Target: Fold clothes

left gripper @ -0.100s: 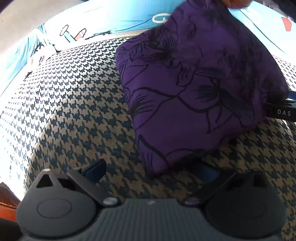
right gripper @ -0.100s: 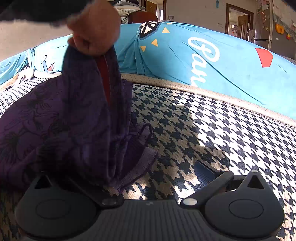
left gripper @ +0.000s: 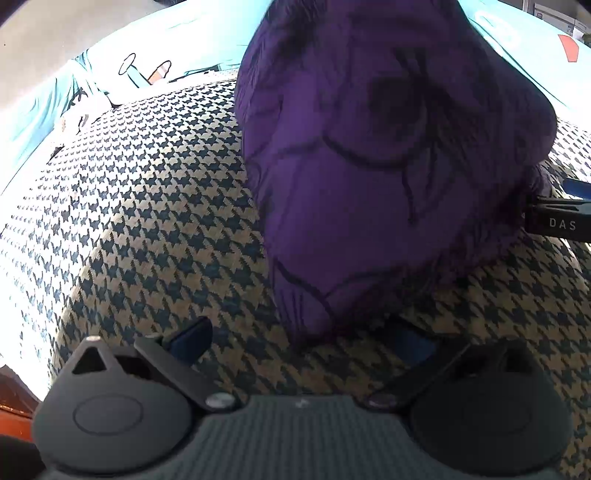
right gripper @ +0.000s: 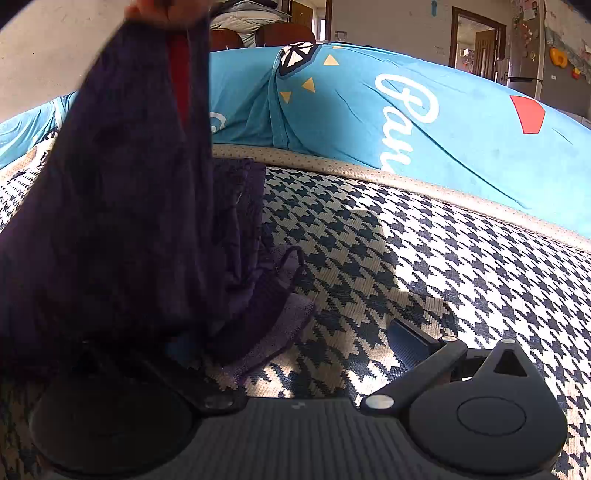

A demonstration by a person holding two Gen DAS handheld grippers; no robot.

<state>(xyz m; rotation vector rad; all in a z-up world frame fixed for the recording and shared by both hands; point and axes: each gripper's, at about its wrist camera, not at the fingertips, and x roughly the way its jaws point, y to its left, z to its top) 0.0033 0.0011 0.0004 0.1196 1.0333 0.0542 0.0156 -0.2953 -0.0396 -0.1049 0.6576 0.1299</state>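
Left wrist view: purple garment [left gripper: 388,166] — black line-printed — bunched on houndstooth cover [left gripper: 147,203].

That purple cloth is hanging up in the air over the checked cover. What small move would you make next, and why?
Probably lower the purple cloth back onto the checked cover. A hand pinches its top, and only its lower end rests on the cover. Both hand-held grippers, left and right, look open with nothing between their fingers, so neither can fold it until it lies flat.
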